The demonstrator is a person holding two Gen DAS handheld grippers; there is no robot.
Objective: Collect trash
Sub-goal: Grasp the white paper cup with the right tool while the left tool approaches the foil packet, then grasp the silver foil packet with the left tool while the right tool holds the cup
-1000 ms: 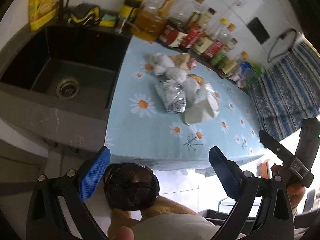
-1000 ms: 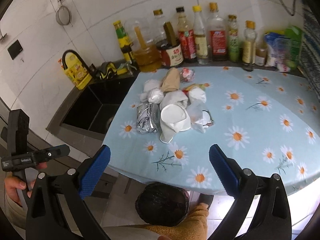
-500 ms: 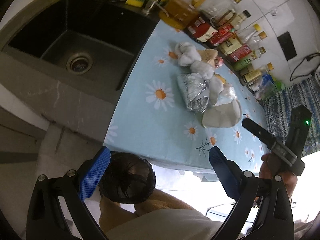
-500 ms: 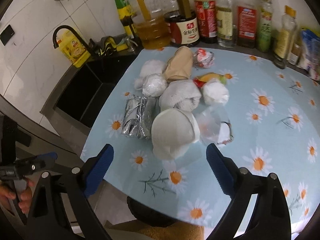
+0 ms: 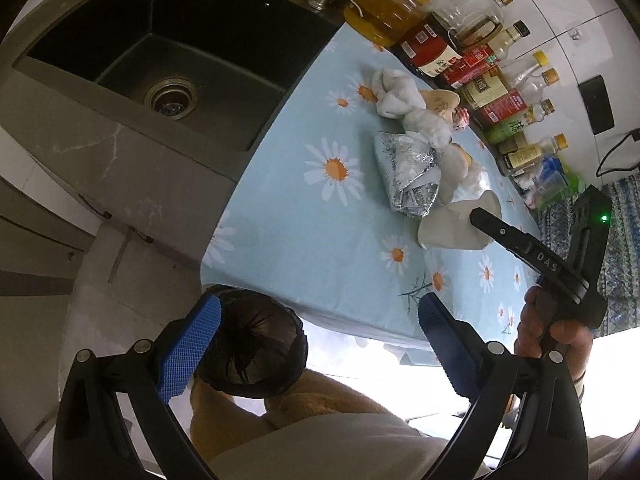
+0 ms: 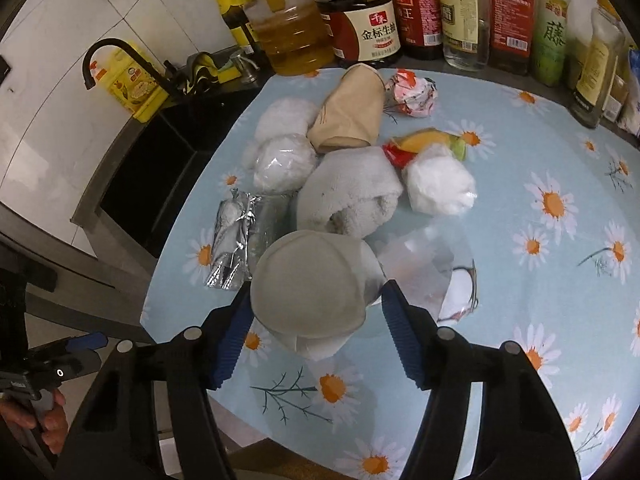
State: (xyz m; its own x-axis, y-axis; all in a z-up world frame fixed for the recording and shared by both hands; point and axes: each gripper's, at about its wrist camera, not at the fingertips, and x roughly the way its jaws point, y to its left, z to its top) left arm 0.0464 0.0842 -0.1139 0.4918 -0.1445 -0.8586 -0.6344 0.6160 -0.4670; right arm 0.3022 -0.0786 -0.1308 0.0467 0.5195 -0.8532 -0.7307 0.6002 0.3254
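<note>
**Trash still piled on the desk, first grab under way**

Kitchen tiling and a row of sauce and oil bottles (image 6: 424,4) back a desk covered with a light-blue daisy-print cloth (image 6: 560,248), with a dark sunken sink (image 5: 160,52) at its left end. Below the desk edge, in the left wrist view, sits a round bin lined with a black bag (image 5: 252,348), directly ahead of the left gripper (image 5: 316,344), whose blue-padded fingers are spread wide and hold nothing.

On the cloth the trash lies in one cluster: a rolled grey towel-like bundle (image 6: 352,196), a crushed white paper cup (image 6: 312,292), a tan paper cup on its side (image 6: 352,108), a crumpled silver foil wrapper (image 6: 236,248), white tissue wads (image 6: 440,184) and a small red-and-white wrapper ball (image 6: 414,94). The right gripper (image 6: 316,320) straddles the white cup, fingers parted on either side; contact cannot be confirmed.

By the look of it, the whole pile remains to be collected. The bin's contents are too dark to read, and a clear plastic piece (image 6: 424,268) beside the cup is hard to make out.
</note>
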